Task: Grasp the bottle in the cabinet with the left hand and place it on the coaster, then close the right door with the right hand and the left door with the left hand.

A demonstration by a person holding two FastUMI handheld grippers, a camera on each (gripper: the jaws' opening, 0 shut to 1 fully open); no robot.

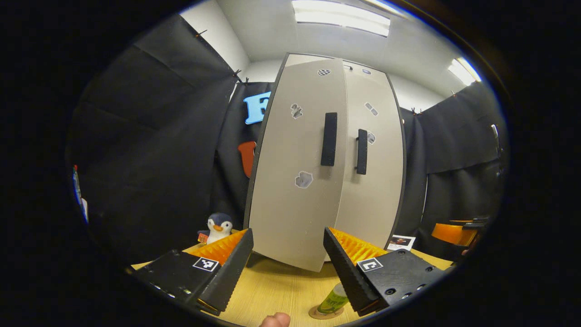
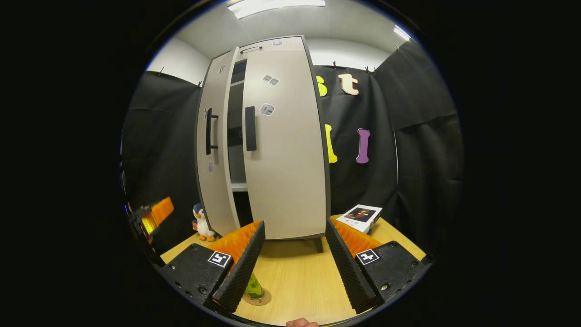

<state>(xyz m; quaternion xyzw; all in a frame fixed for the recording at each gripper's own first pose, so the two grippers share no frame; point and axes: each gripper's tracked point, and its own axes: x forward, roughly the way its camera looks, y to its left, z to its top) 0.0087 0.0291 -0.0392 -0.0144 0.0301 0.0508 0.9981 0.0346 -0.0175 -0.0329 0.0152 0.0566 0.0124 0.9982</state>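
Note:
The grey cabinet has two doors with black handles. Its right door (image 2: 283, 150) lies against the cabinet front, while the left door (image 1: 295, 172) (image 2: 212, 150) stands ajar, and a dark gap with a shelf shows between them. A green bottle (image 1: 334, 299) (image 2: 254, 288) stands upright on a round coaster (image 1: 317, 313) (image 2: 263, 299) on the wooden table. My left gripper (image 1: 287, 236) is open and empty in front of the left door, with the bottle by its right finger. My right gripper (image 2: 295, 227) is open and empty, facing the right door.
A toy penguin (image 1: 219, 227) (image 2: 201, 222) sits left of the cabinet's foot. A book (image 1: 400, 242) (image 2: 362, 216) lies on the table to the cabinet's right. The left gripper (image 2: 153, 216) shows at the left edge of the right gripper view. Black cloth walls surround the table (image 2: 299, 277).

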